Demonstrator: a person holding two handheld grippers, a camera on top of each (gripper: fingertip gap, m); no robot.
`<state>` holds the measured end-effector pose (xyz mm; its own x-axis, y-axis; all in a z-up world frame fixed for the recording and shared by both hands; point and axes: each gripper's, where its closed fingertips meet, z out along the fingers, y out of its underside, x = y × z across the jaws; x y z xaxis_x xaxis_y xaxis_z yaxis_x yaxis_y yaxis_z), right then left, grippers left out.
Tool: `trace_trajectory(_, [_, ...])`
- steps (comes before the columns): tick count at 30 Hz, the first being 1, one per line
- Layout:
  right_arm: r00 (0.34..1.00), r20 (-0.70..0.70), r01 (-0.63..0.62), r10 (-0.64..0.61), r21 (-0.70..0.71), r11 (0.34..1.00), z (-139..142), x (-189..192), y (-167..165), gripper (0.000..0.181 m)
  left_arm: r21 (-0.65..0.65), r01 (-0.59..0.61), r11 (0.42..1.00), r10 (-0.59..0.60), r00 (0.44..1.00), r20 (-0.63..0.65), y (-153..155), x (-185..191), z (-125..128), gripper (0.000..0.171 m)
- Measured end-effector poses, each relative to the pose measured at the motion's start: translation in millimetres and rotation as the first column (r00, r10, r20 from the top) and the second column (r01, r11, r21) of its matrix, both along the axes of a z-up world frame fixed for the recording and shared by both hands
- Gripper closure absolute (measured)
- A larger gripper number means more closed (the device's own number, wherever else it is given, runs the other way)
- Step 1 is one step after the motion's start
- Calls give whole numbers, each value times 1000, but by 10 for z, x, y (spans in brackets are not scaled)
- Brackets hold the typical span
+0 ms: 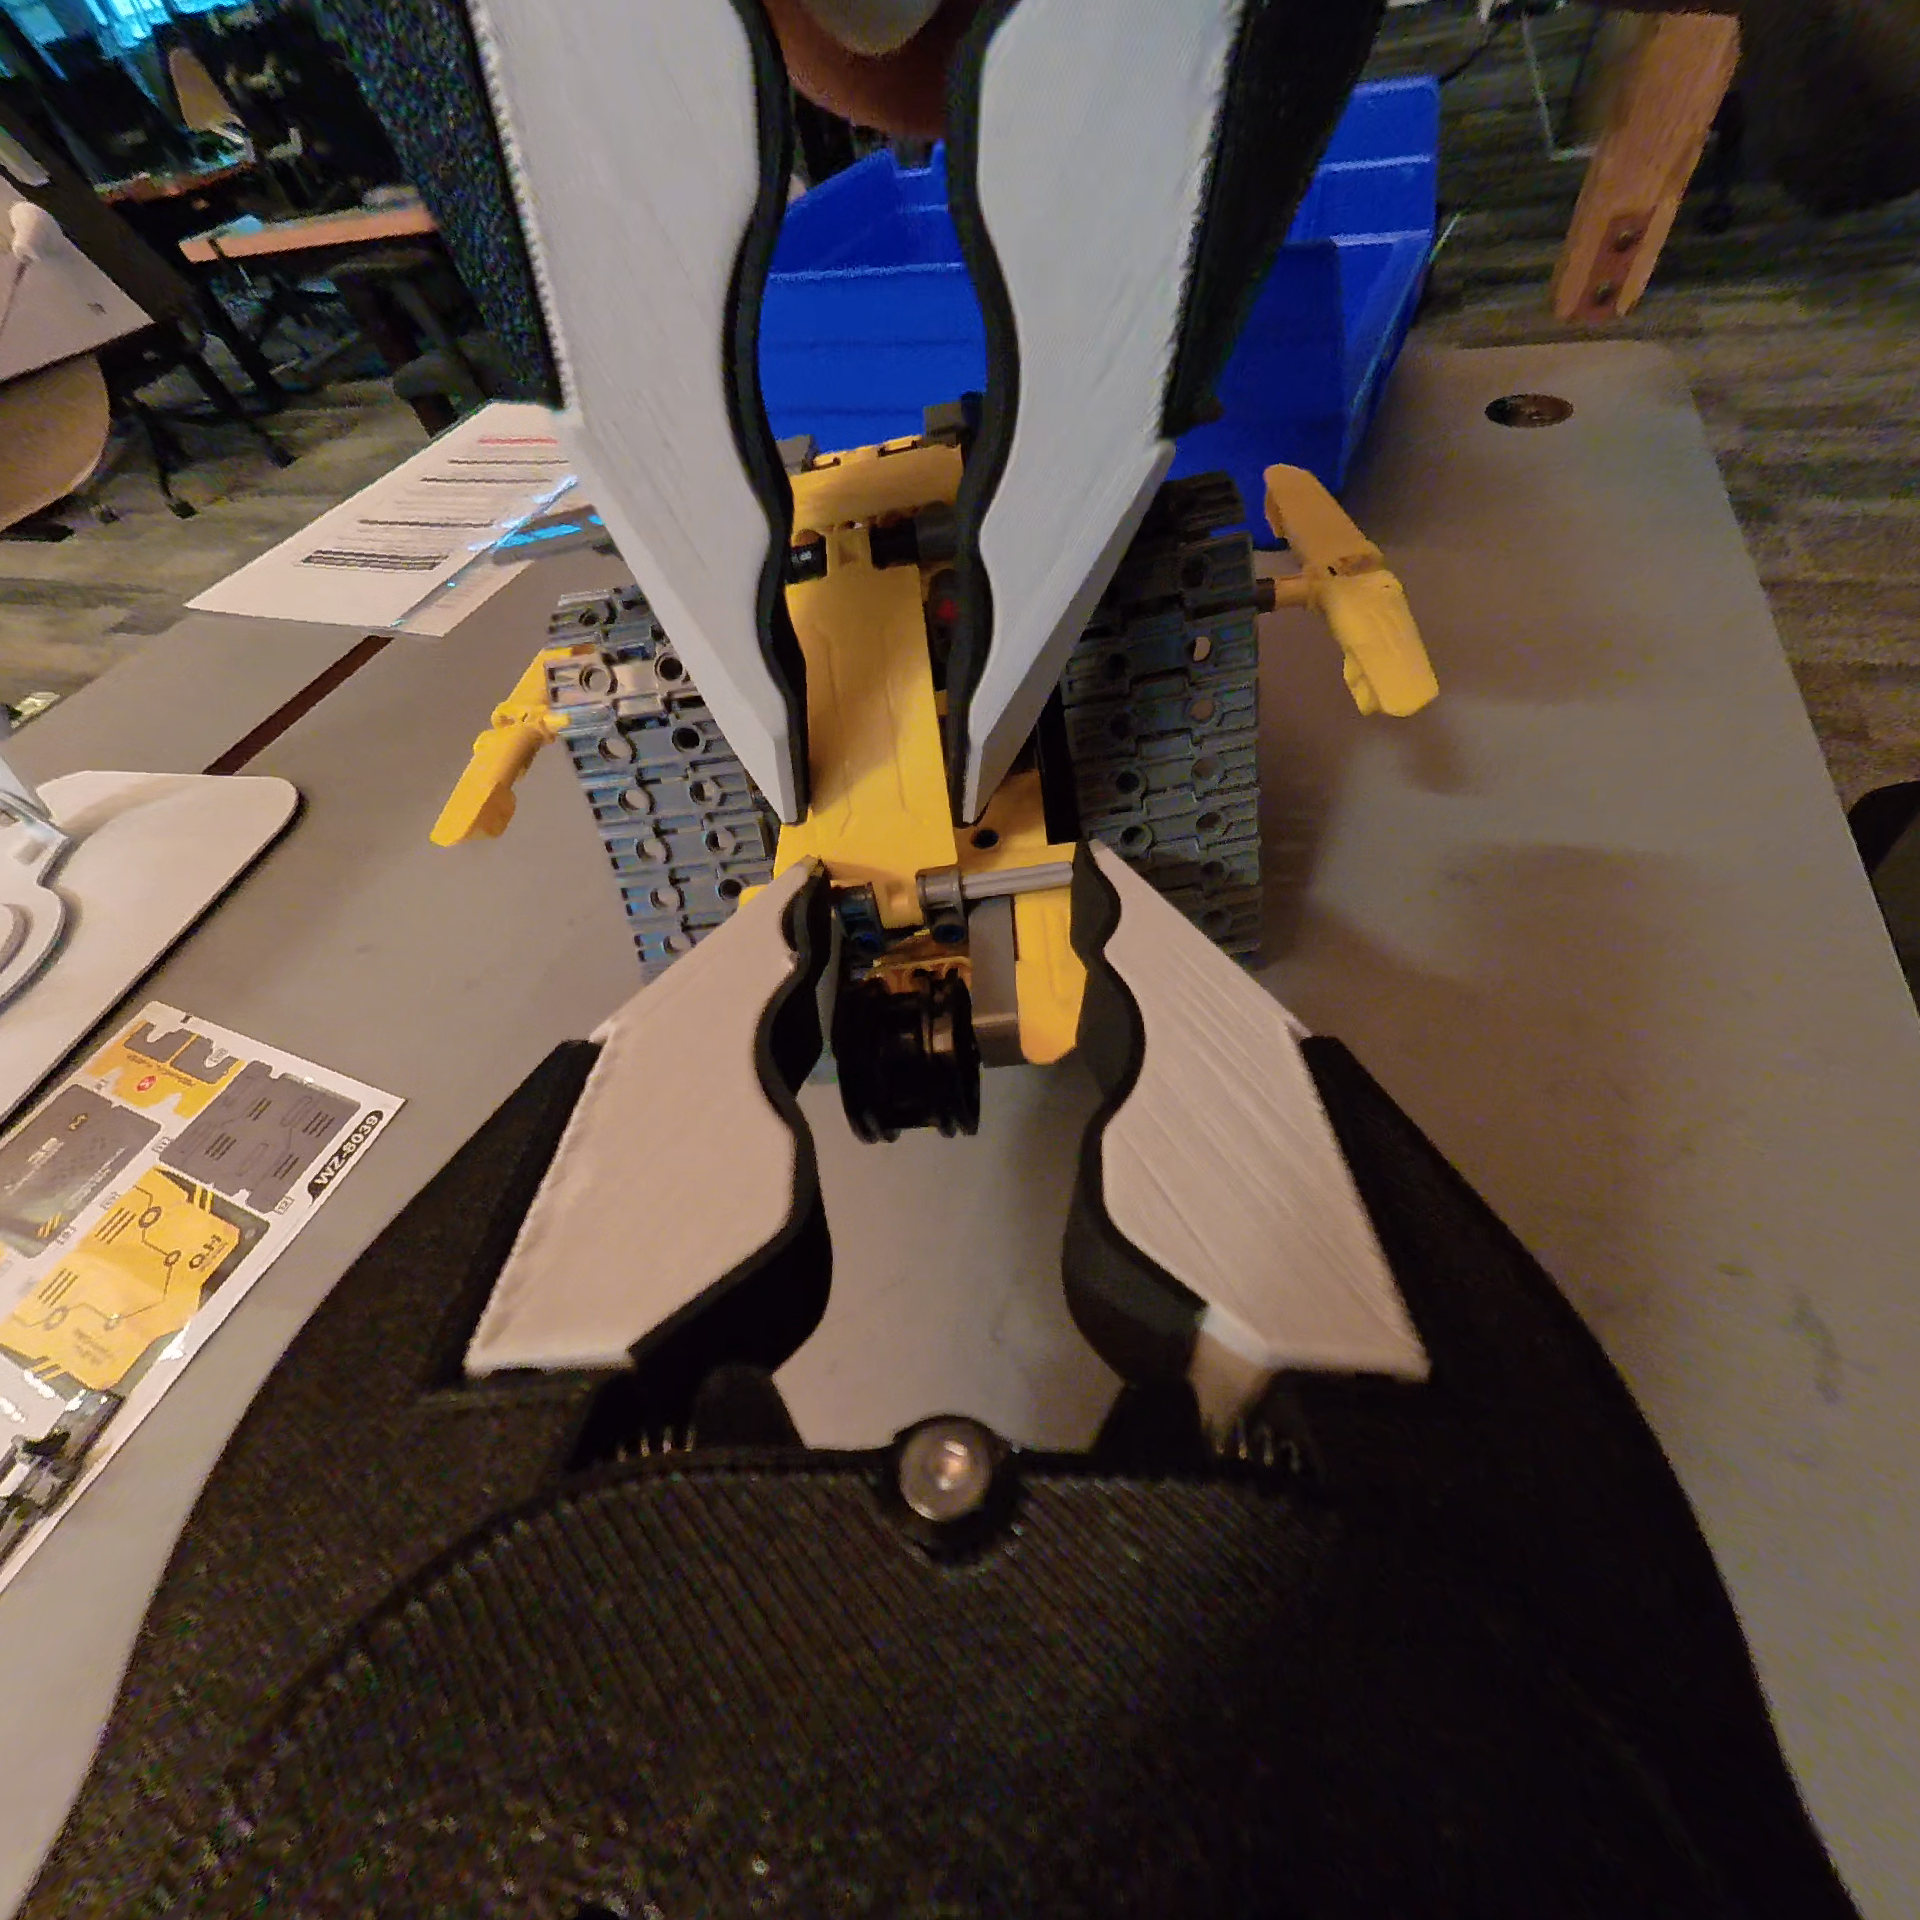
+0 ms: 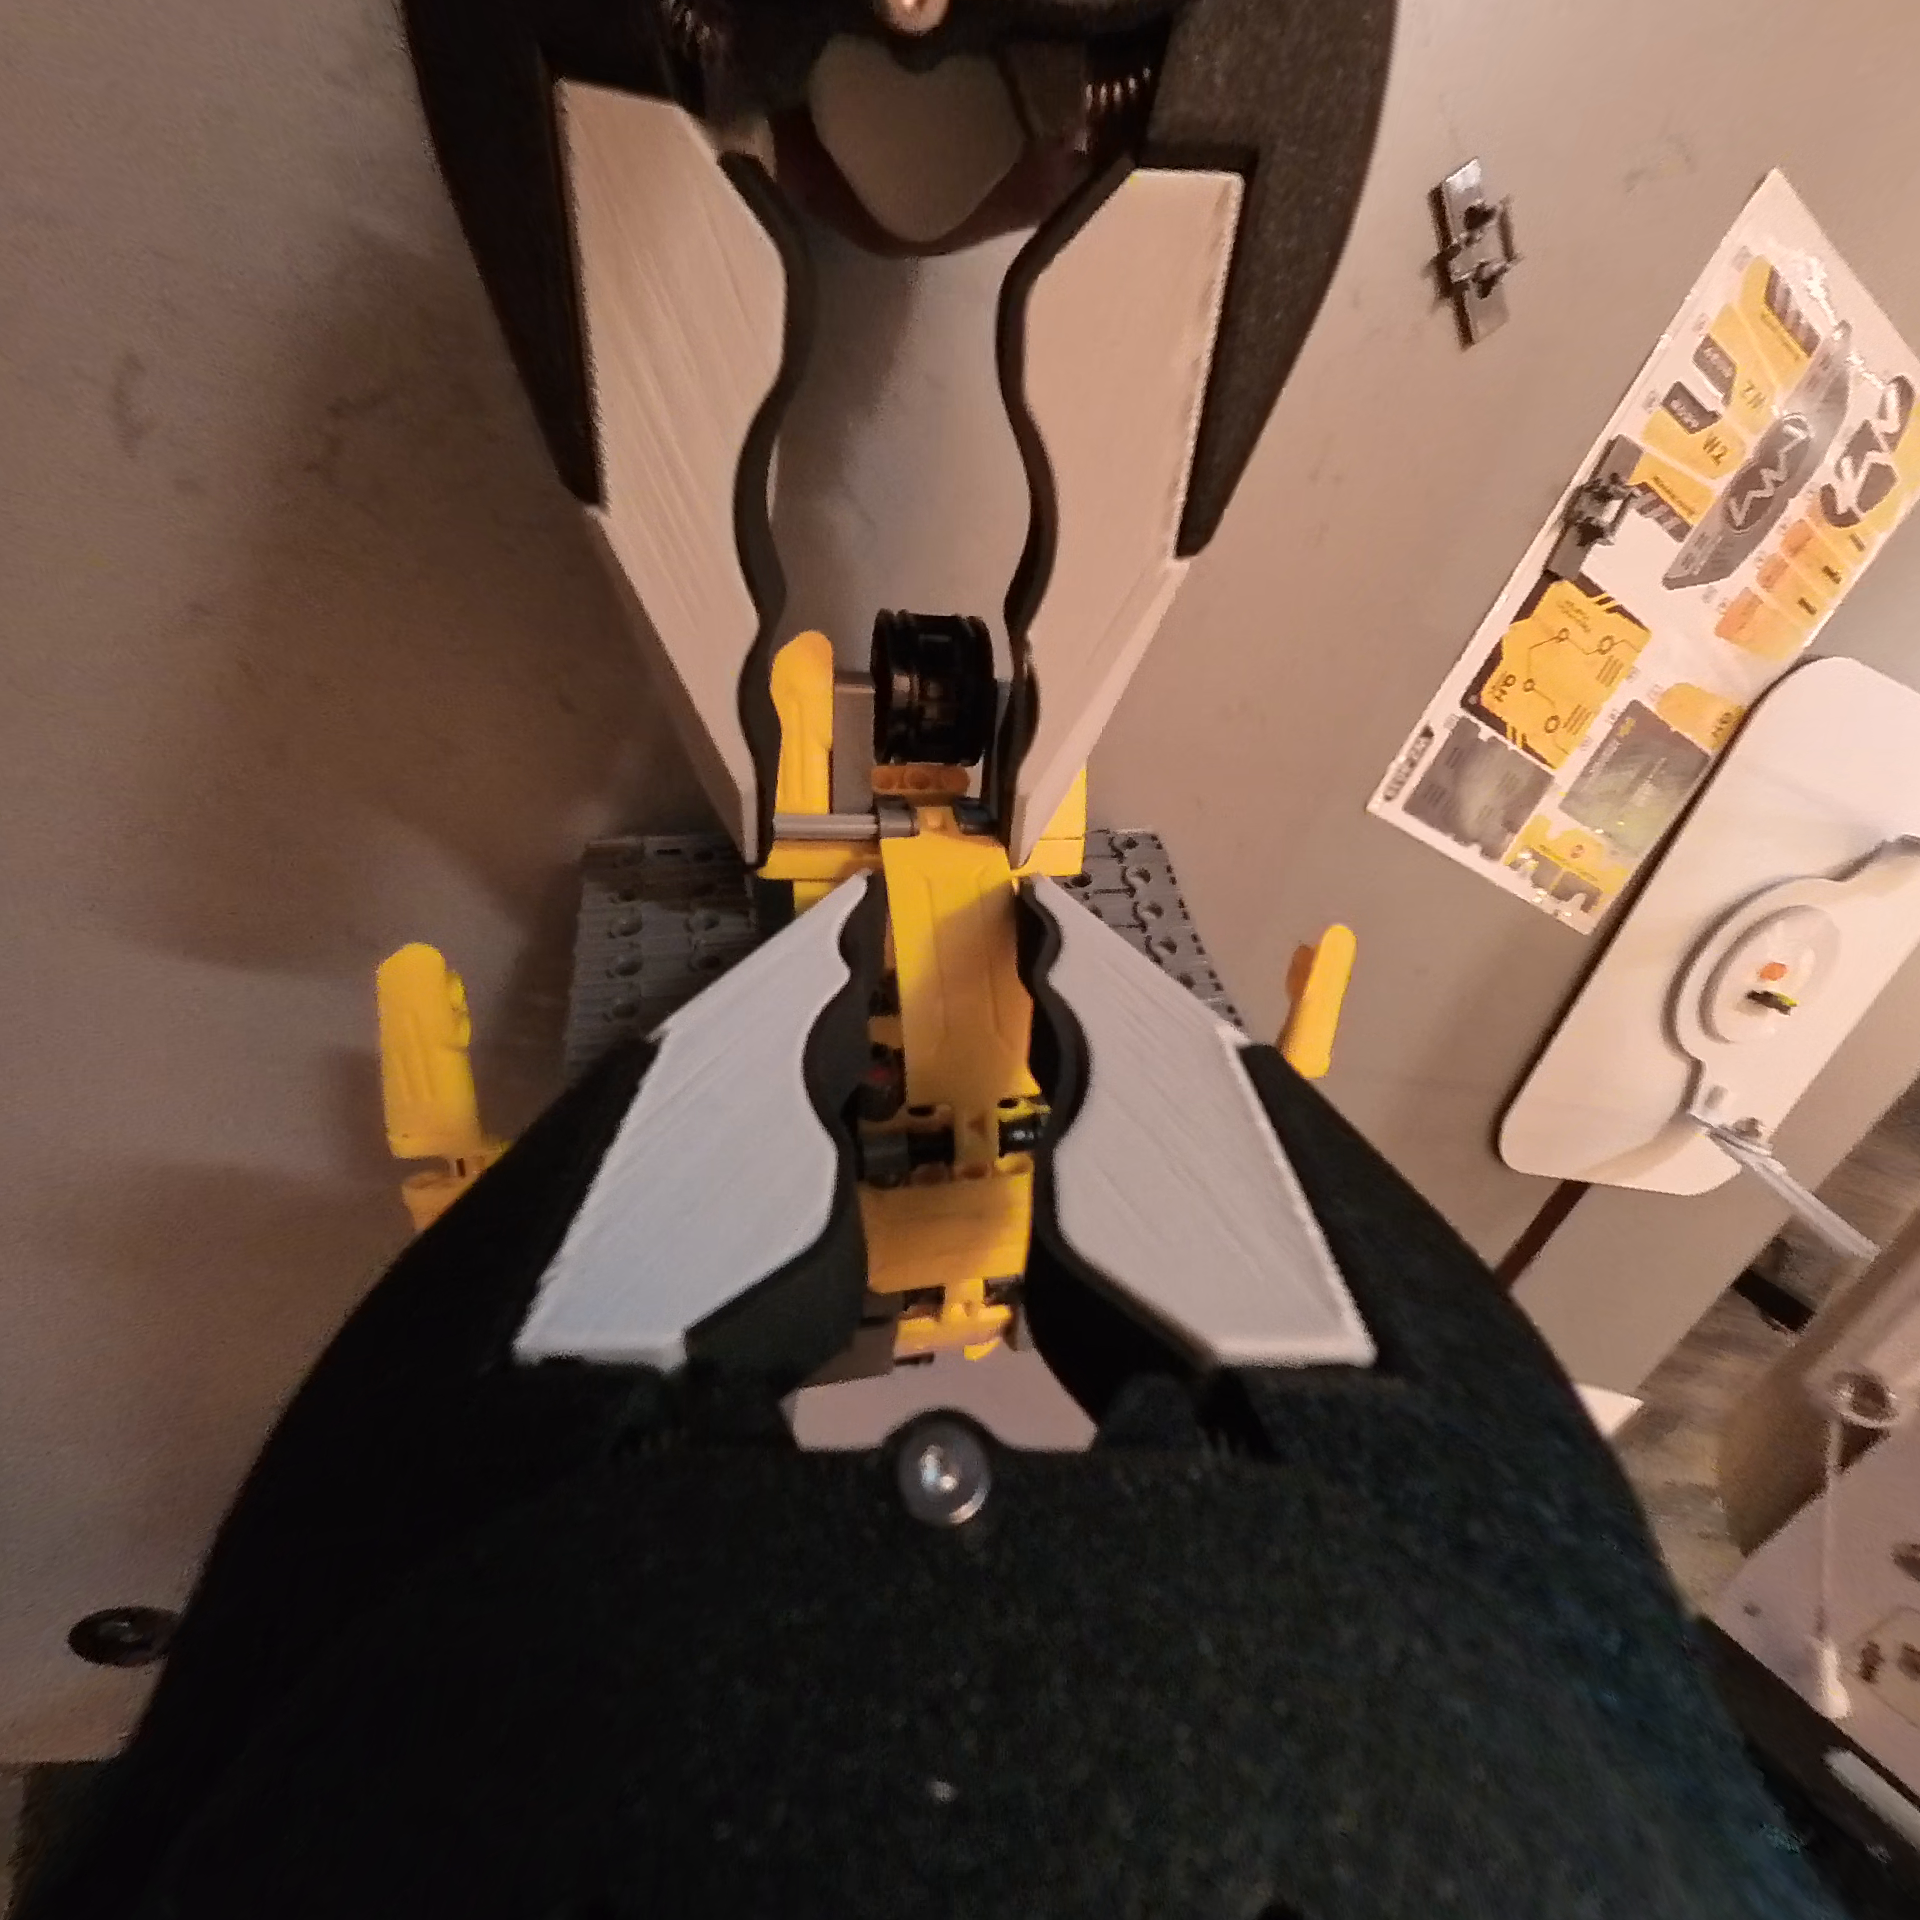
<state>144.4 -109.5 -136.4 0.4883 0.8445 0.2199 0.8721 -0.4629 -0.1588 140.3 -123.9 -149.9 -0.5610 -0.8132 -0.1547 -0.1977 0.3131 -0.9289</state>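
A yellow brick-built tracked vehicle [image 1: 873, 707] with grey tracks [image 1: 1164, 727] stands on the grey table [image 1: 1507, 1039]. My left gripper [image 1: 951, 883] is shut across the vehicle's front end, just behind a black wheel [image 1: 909, 1060]. My right gripper [image 1: 881, 810] comes in from the far side, tips almost meeting the left one's, and is shut on the yellow centre body. In the right wrist view my right gripper [image 2: 945, 894] clamps the yellow body [image 2: 945, 966], and the left gripper [image 2: 891, 842] holds the end by the wheel [image 2: 930, 696].
A blue bin [image 1: 1330, 312] stands right behind the vehicle. A sticker sheet [image 1: 156, 1226] and a white stand base [image 1: 135, 862] lie to the left, a printed paper [image 1: 416, 520] farther back. A wooden post [image 1: 1652, 156] is at the back right. A small grey part [image 2: 1470, 249] lies loose.
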Motion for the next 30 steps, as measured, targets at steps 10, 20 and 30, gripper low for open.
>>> trace_trajectory(10, [994,110,7,-10,29,1000,20,8,-39,157,-9,-2,1000,2,1000,4,-35,-2,5,126])
trace_trajectory(20, [999,6,34,-35,42,999,142,-50,-38,158,5,9,1000,-9,1000,20,-61,-34,6,138])
trace_trajectory(30, [993,107,43,-47,38,998,75,31,-53,158,-4,-37,999,37,999,23,12,14,-25,97])
